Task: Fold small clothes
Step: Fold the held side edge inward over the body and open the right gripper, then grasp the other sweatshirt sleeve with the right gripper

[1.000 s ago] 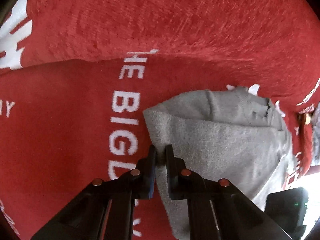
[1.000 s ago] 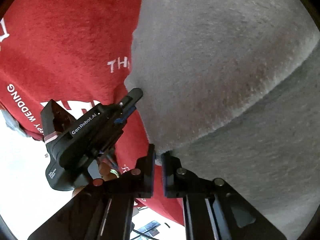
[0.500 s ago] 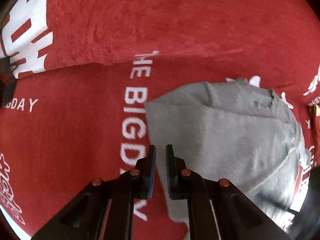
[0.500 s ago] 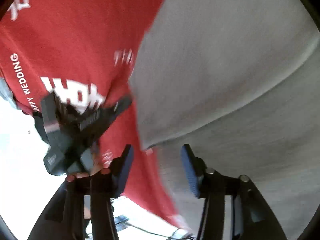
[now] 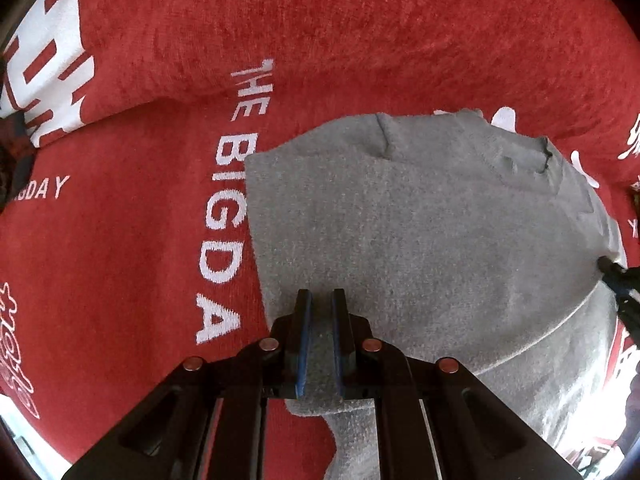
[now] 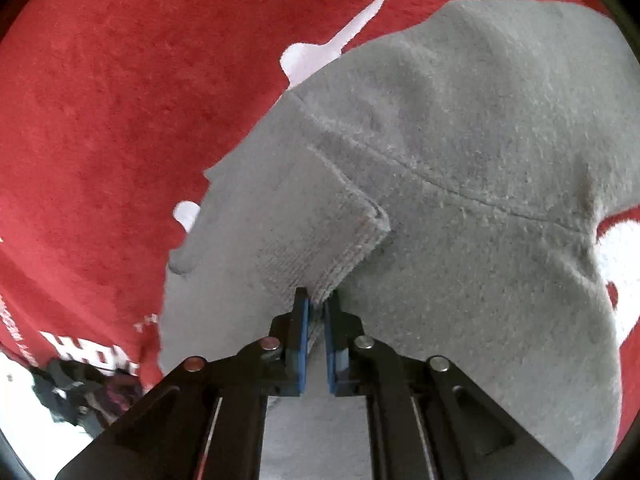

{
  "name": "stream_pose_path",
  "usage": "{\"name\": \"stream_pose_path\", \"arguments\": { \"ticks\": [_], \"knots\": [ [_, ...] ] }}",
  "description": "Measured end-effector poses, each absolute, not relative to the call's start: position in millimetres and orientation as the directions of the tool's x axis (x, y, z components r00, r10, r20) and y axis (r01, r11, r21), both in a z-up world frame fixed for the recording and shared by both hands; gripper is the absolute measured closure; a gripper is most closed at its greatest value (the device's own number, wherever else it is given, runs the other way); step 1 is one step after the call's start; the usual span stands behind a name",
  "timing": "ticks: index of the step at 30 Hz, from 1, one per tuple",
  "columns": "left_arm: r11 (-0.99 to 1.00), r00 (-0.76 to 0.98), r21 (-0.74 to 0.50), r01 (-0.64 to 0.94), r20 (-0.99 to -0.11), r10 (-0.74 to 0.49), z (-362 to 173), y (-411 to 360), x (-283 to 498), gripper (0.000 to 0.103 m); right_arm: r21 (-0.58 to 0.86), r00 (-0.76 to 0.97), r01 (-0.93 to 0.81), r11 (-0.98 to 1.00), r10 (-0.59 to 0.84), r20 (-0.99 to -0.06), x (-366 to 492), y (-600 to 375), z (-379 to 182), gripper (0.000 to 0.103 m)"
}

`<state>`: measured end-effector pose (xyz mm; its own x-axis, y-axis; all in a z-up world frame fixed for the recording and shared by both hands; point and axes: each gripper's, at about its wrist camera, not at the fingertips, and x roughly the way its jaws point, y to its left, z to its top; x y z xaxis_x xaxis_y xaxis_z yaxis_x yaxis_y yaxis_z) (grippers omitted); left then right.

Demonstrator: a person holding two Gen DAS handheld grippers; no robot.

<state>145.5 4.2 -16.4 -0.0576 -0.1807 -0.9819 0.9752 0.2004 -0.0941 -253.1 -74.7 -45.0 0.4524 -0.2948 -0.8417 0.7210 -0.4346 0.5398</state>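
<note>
A small grey knitted garment (image 5: 420, 248) lies folded on a red cloth with white lettering (image 5: 120, 240). My left gripper (image 5: 319, 300) hovers over the garment's near left part, jaws almost together with only a narrow gap and no cloth between them. My right gripper (image 6: 316, 298) is shut on the ribbed cuff of the grey sleeve (image 6: 320, 236), which lies across the garment's body (image 6: 500, 160). The right gripper's tip also shows at the right edge of the left wrist view (image 5: 620, 280).
The red cloth (image 6: 120, 100) covers the whole work surface and rises in a fold at the back. A bright white floor shows past its edge at the lower left of the right wrist view (image 6: 16, 392). The left gripper shows there as a dark blur (image 6: 72, 392).
My left gripper let go of the garment's edge and shifted right over the grey cloth. My right gripper opened, moved to the sleeve cuff and closed on it.
</note>
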Motion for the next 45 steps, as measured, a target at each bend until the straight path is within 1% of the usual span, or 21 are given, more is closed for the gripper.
{"name": "stream_pose_path", "arguments": {
  "ticks": [2, 4, 7, 8, 10, 11, 12, 14, 15, 16, 17, 18, 19, 23, 25, 26, 27, 33, 37, 40, 45],
  "knots": [
    [0.194, -0.046, -0.081, 0.978, -0.982, -0.181, -16, 4, 144, 0.092, 0.521, 0.435, 0.758, -0.393, -0.292, -0.852, -253, -70, -39, 0.095],
    [0.203, -0.034, -0.071, 0.977, -0.983, -0.181, -19, 0, 135, 0.092, 0.474, 0.406, 0.784, -0.401, -0.247, -0.880, -256, -67, -50, 0.095],
    [0.232, -0.032, -0.072, 0.970, -0.985, -0.172, -19, -3, 129, 0.092, 0.507, 0.442, 0.729, -0.461, -0.248, -0.862, -267, -61, -59, 0.097],
    [0.238, -0.033, -0.073, 0.969, -0.985, -0.168, -18, -1, 130, 0.092, 0.499, 0.438, 0.737, -0.455, -0.241, -0.866, -266, -60, -56, 0.092],
    [0.236, -0.030, -0.068, 0.969, -0.987, -0.160, -16, 0, 126, 0.092, 0.471, 0.420, 0.770, -0.431, -0.213, -0.882, -265, -56, -48, 0.086],
    [0.230, -0.027, -0.064, 0.971, -0.987, -0.157, -13, 1, 123, 0.092, 0.467, 0.424, 0.780, -0.417, -0.199, -0.884, -264, -53, -45, 0.079],
    [0.224, -0.026, -0.060, 0.973, -0.988, -0.153, -10, 3, 121, 0.092, 0.468, 0.429, 0.788, -0.401, -0.187, -0.884, -263, -50, -42, 0.065],
    [0.212, -0.046, -0.076, 0.974, -0.989, -0.143, -4, 8, 114, 0.091, 0.463, 0.429, 0.806, -0.369, -0.173, -0.886, -261, -40, -34, 0.050],
    [0.207, -0.060, -0.088, 0.974, -0.989, -0.138, -2, 10, 111, 0.089, 0.458, 0.427, 0.816, -0.352, -0.166, -0.889, -260, -35, -31, 0.049],
    [0.204, -0.069, -0.096, 0.974, -0.988, -0.136, 1, 12, 108, 0.066, 0.456, 0.429, 0.823, -0.337, -0.157, -0.890, -258, -30, -28, 0.049],
    [0.205, -0.069, -0.097, 0.974, -0.987, -0.142, 5, 16, 105, 0.021, 0.454, 0.429, 0.831, -0.321, -0.149, -0.891, -257, -25, -26, 0.049],
    [0.209, -0.060, -0.092, 0.974, -0.986, -0.153, 9, 19, 102, 0.004, 0.448, 0.424, 0.841, -0.303, -0.142, -0.894, -254, -19, -22, 0.049],
    [0.217, -0.041, -0.080, 0.973, -0.983, -0.180, 16, 23, 99, 0.000, 0.444, 0.422, 0.848, -0.291, -0.139, -0.896, -252, -15, -20, 0.049],
    [0.210, -0.051, -0.087, 0.974, -0.984, -0.173, 25, 35, 85, 0.000, 0.426, 0.407, 0.874, -0.235, -0.127, -0.905, -242, 1, -9, 0.049],
    [0.206, -0.058, -0.094, 0.974, -0.983, -0.173, 27, 42, 81, 0.000, 0.417, 0.400, 0.883, -0.214, -0.123, -0.908, -237, 8, -4, 0.043],
    [0.198, -0.049, -0.084, 0.977, -0.984, -0.173, 29, 45, 75, 0.000, 0.416, 0.398, 0.885, -0.208, -0.122, -0.909, -234, 12, -2, 0.038],
    [0.189, -0.039, -0.072, 0.979, -0.984, -0.173, 28, 46, 73, 0.000, 0.418, 0.400, 0.885, -0.205, -0.124, -0.908, -233, 15, 0, 0.037],
    [0.136, -0.020, -0.039, 0.990, -0.991, -0.136, 32, 58, 62, 0.000, 0.426, 0.404, 0.879, -0.214, -0.138, -0.904, -230, 38, 10, 0.037],
    [0.081, 0.002, -0.009, 0.997, -0.991, -0.137, 29, 63, 52, 0.000, 0.419, 0.395, 0.875, -0.241, -0.145, -0.907, -235, 56, 7, 0.037],
    [0.041, 0.003, -0.002, 0.999, -0.992, -0.122, 25, 66, 42, 0.000, 0.426, 0.401, 0.864, -0.270, -0.146, -0.905, -241, 68, 5, 0.037],
    [0.027, -0.005, -0.007, 1.000, -0.996, -0.084, 20, 68, 25, 0.000, 0.421, 0.402, 0.856, -0.301, -0.126, -0.907, -255, 76, -2, 0.037]
  ]
}}
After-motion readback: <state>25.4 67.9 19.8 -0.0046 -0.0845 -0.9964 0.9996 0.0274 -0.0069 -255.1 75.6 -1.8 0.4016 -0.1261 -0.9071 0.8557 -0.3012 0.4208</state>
